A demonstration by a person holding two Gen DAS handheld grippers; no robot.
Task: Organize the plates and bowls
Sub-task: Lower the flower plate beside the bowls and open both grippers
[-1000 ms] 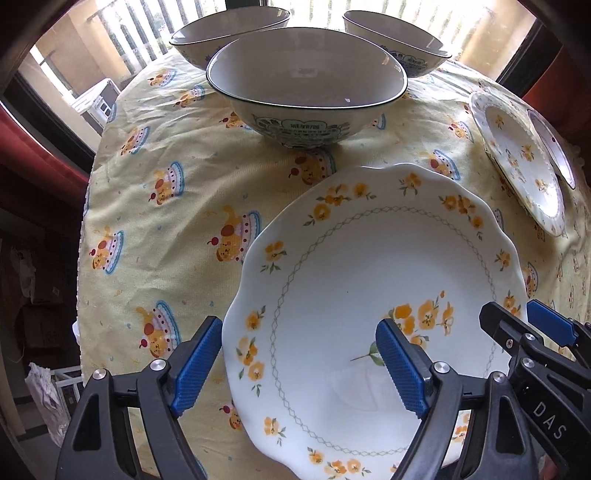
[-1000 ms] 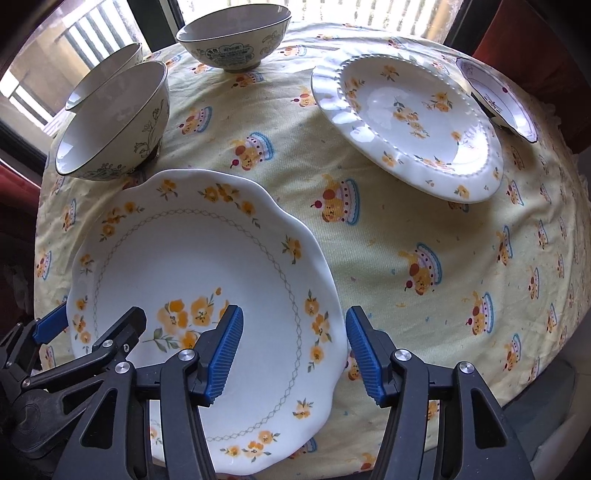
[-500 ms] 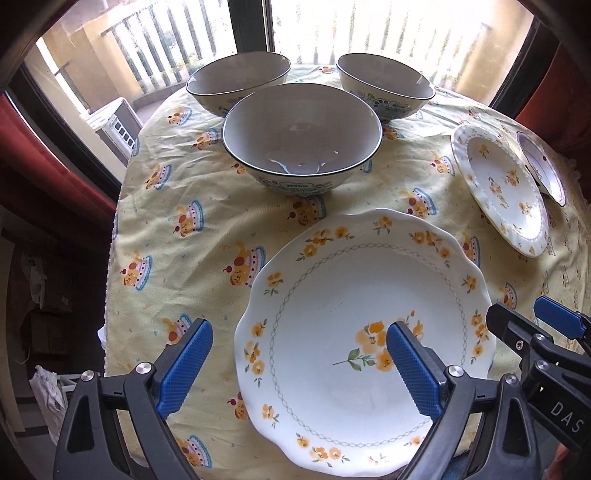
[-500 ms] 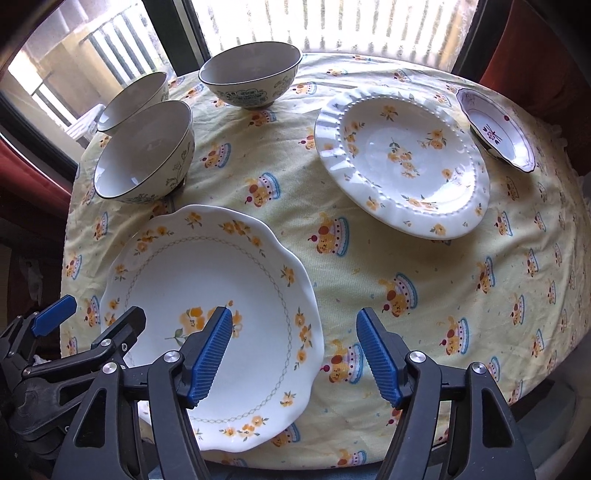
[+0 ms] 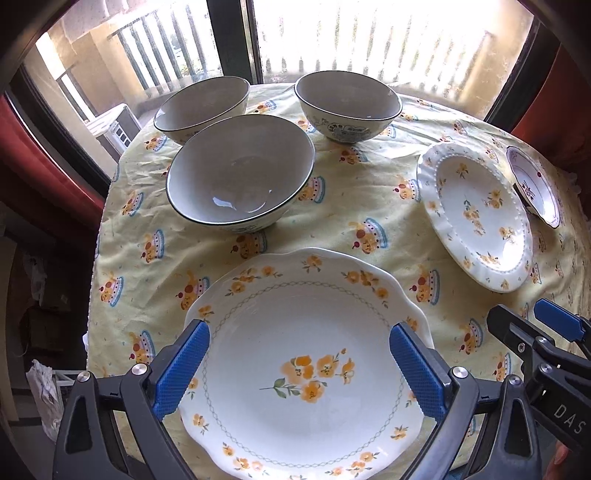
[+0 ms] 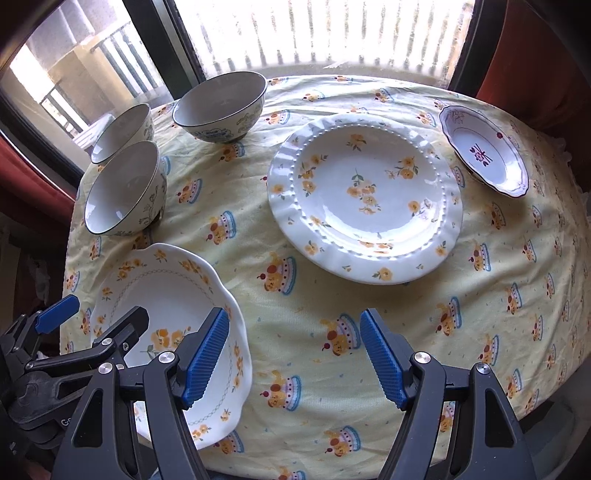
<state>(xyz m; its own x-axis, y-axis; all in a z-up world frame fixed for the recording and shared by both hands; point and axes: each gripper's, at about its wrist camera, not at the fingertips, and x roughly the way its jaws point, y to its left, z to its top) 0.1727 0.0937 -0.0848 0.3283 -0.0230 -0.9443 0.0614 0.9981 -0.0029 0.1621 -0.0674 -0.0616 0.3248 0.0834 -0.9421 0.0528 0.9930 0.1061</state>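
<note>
A scalloped white plate with yellow flowers (image 5: 306,354) lies at the near edge of the table; it also shows in the right wrist view (image 6: 170,306). My left gripper (image 5: 299,369) is open above it, empty. My right gripper (image 6: 293,362) is open and empty over the cloth just right of that plate. A beaded flowered plate (image 6: 365,195) lies mid-table, also in the left wrist view (image 5: 476,214). A small purple-trimmed dish (image 6: 484,151) sits far right. Three grey-lined bowls (image 5: 240,170) (image 5: 201,107) (image 5: 347,103) stand at the back left.
The round table wears a yellow cloth with cake prints (image 6: 480,295). A window with balcony railings (image 6: 317,33) is behind it, red curtains (image 6: 535,55) at the sides. The cloth drops off at the near and left edges.
Both grippers have pulled back and risen from the scalloped plate; more of the table and window is in view. Both stayed open. The dishes have not moved.
</note>
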